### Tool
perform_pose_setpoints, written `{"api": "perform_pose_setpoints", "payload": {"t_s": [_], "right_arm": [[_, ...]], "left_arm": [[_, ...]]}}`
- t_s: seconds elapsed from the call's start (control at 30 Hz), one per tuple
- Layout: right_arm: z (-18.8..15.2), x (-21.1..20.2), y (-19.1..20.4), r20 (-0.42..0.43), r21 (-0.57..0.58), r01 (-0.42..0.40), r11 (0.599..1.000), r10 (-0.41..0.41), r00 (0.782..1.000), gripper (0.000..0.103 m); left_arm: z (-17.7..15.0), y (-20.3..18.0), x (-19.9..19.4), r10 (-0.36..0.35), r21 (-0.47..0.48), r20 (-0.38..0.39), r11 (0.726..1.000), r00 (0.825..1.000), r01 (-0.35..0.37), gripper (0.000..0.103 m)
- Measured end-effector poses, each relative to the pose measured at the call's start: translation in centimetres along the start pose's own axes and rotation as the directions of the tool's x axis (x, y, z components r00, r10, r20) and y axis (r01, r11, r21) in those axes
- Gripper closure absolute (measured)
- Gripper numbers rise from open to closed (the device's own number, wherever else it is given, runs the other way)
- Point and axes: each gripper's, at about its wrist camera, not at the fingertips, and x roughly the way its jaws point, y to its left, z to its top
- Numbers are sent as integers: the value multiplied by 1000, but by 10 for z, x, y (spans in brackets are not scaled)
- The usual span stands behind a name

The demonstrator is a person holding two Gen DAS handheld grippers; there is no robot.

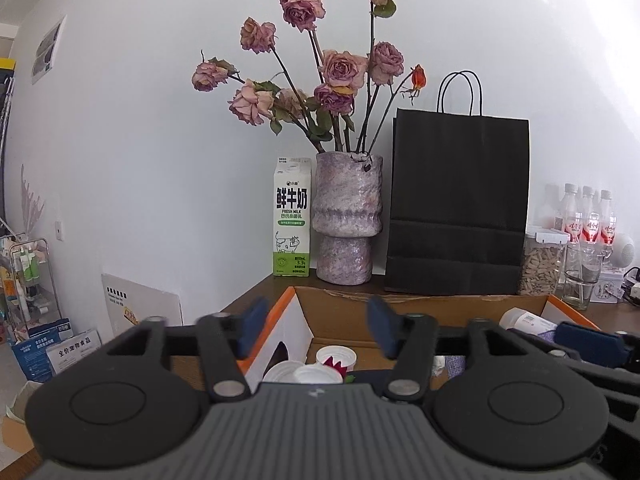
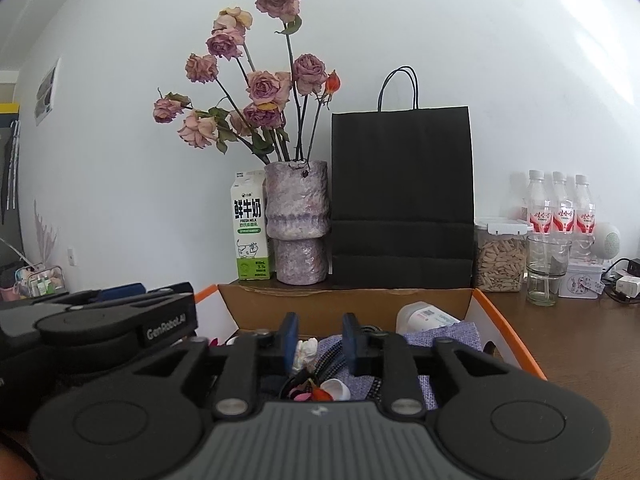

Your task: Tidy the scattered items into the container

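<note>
Left gripper (image 1: pixel 318 330) spread wide, blue pads pinching nothing, poised over the near-left corner of the cardboard box (image 1: pixel 420 312); right gripper (image 2: pixel 317 340) part-spread, nothing between its pads, above the box middle. Box: brown corrugated walls, orange-edged white flaps. Inside: white caps (image 1: pixel 336 358), braided cable (image 2: pixel 328 360), woven lilac cloth (image 2: pixel 444 334), white bottle (image 2: pixel 424 316) at far right. Behind on the dark wood table (image 2: pixel 580 332): milk carton (image 1: pixel 292 216), rough mottled vase (image 1: pixel 346 216) of dried roses, matte black paper bag (image 1: pixel 460 204), seed jar (image 2: pixel 500 256), glass tumbler (image 2: pixel 546 272), bottles (image 2: pixel 560 208)

Bright, soft daylight washes the white wall (image 1: pixel 120 140), with heavy fisheye bending and dark corners
</note>
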Motion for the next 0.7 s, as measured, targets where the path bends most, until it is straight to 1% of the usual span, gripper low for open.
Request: {"api": "perform_pose_setpoints", "payload": {"t_s": [0.03,0.07,0.1,0.17,0.23,0.33,0.7], "right_arm": [[0,-2,-1,12,9,22,1000,-22,1000,53],[1,-4,-3,24,17,44,999,-44,999,39],[2,-7,-6,33,29,55,998,-56,998,24],[4,-10,-12,50,61,49,997,-52,997,0],[5,-13,-14,66,72,44,996,-49,997,0],[5,-14,-12,71,57,52,997,-56,996,0],[1,-10,-10,45,48,74,996,-76,996,0]], "left_arm": [[1,2,-1,35,-11,18,999,999,-35,6],[2,4,-2,62,-24,35,998,997,-62,0],[3,8,-3,67,-38,47,997,997,-65,0],[4,11,-3,66,-53,39,997,997,-64,0],[3,10,-2,75,-41,31,996,997,-74,0],[1,8,0,73,-27,20,997,997,-72,0],[-4,9,0,69,-15,10,998,998,-69,0]]}}
